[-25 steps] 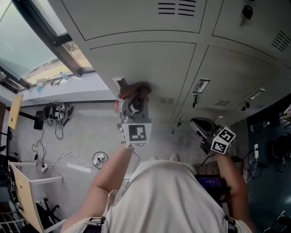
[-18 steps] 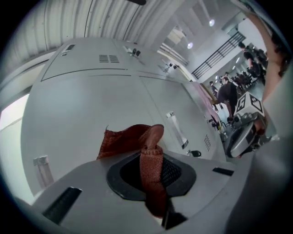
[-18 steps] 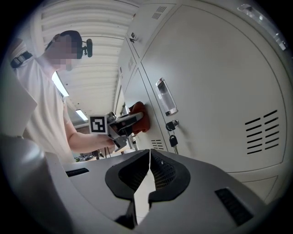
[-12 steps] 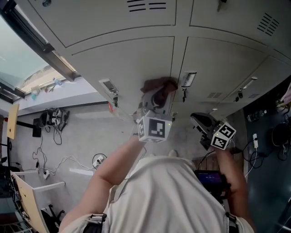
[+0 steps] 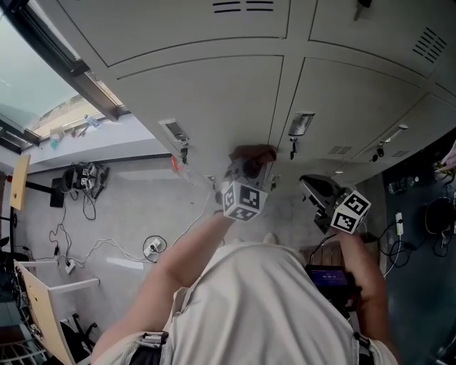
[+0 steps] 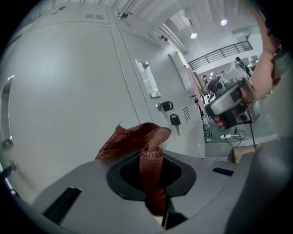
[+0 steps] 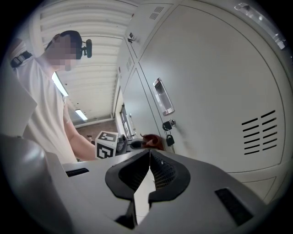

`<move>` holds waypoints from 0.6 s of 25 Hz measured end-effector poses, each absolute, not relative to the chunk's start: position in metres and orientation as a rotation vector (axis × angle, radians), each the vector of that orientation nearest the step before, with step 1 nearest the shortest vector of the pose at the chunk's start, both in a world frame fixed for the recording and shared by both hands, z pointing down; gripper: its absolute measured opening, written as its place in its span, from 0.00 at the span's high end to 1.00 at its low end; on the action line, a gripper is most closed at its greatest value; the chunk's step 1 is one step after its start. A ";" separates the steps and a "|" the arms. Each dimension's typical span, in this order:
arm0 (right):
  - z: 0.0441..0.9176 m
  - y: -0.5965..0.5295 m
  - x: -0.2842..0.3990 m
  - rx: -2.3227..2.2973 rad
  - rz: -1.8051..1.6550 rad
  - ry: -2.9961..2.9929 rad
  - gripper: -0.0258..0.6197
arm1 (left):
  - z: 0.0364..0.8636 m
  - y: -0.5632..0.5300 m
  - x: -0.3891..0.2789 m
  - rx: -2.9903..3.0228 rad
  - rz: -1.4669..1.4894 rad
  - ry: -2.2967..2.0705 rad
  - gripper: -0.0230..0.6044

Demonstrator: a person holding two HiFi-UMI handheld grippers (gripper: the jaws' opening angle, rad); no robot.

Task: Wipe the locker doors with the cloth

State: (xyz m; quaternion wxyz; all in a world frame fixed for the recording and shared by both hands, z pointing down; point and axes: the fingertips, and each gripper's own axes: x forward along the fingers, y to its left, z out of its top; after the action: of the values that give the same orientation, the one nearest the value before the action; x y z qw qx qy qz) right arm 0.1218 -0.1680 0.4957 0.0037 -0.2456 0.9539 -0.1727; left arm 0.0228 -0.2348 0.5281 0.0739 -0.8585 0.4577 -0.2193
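Head view: locker doors (image 5: 206, 100) span the area ahead of both tongs. The right gripper (image 7: 147, 157), jaws together on nothing, hangs idle to the right of the left gripper (image 5: 249, 170), which is clamped tight on the rust-red cloth (image 6: 137, 139), bunched against the door just ahead (contact looks likely). Wiping appears in hand; the next move calls for a firm sweep across the panel.

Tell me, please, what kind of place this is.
Probably a locker area in a large indoor hall or workshop. Grey metal locker doors with vents and hanging keys fill the wall, cables lie on the floor, and the left gripper holds a cloth at one door.
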 end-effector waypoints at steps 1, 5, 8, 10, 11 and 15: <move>0.496 -0.168 0.121 -0.767 -0.541 2.992 0.93 | 0.539 -0.235 0.016 -2.584 -0.686 1.395 0.90; 0.495 -0.170 0.121 -0.766 -0.542 2.990 0.93 | 0.563 -0.234 -0.016 -2.545 -0.773 1.474 0.90; 0.496 -0.171 0.118 -0.756 -0.545 2.997 0.93 | 0.538 -0.231 -0.030 -2.486 -0.656 1.524 0.90; 0.497 -0.172 0.112 -0.738 -0.544 3.007 0.93 | 0.498 -0.230 -0.033 -2.445 -0.490 1.548 0.90; 0.497 -0.172 0.109 -0.727 -0.542 3.011 0.93 | 0.476 -0.229 -0.035 -2.424 -0.409 1.563 0.90; 0.495 -0.173 0.099 -0.698 -0.535 3.018 0.93 | 0.427 -0.228 -0.068 -2.372 -0.196 1.776 0.90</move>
State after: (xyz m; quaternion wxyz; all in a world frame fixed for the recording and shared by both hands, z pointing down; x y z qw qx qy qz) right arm 0.0987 -0.1730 0.4949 -0.0009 -0.2222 0.9601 -0.1701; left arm -0.0684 -0.2283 0.4275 0.0858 -0.7959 0.5957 -0.0658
